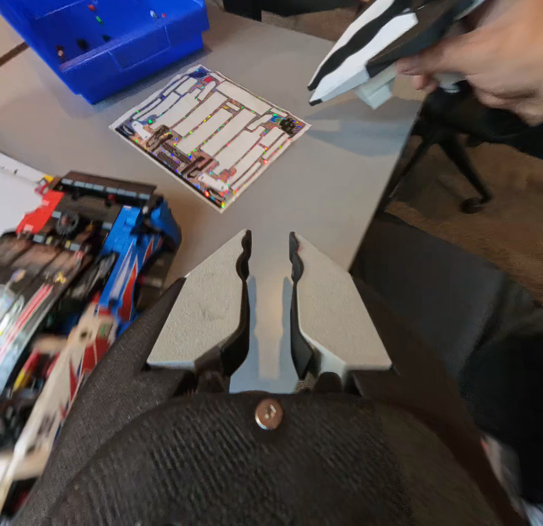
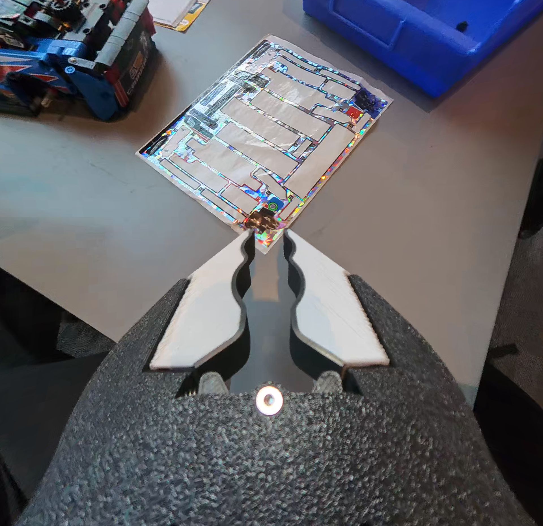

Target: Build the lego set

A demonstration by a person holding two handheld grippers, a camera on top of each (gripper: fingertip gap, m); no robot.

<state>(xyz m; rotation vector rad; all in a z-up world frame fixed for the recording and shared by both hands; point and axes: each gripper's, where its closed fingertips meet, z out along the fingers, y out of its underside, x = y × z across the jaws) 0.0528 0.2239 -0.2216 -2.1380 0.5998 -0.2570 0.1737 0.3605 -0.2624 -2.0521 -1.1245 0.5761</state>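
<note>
A grey table [image 2: 88,188] carries a partly built toy car, a sticker sheet and a blue bin.

The sticker sheet [image 2: 264,135] lies flat near the middle of the table. It is shiny and rainbow-flecked, and most of its shapes are bare white backing. A few stickers are left: a small blue one with a green ring and a dark one at the corner nearest the right gripper, and a red one near the far corner.

The toy car [image 2: 67,50] is blue, red, black and grey. It sits toward the table's left side, well apart from the sheet. Behind it, at the far edge, lie some white papers [image 2: 176,3].

The blue bin [image 1: 111,33] stands at the far side of the table, beyond the sheet. A few small loose pieces lie inside it.

The right gripper [image 2: 268,232] hangs just above the near corner of the sheet. Its fingers are a little apart and hold nothing.

The left gripper [image 1: 270,235] hangs over the table near its front edge, just right of the car. Its fingers are also parted and empty.

In the left wrist view, a hand [image 1: 493,47] holds the right gripper above the table's right edge. A chair base [image 1: 458,171] stands on the floor beyond that edge.
</note>
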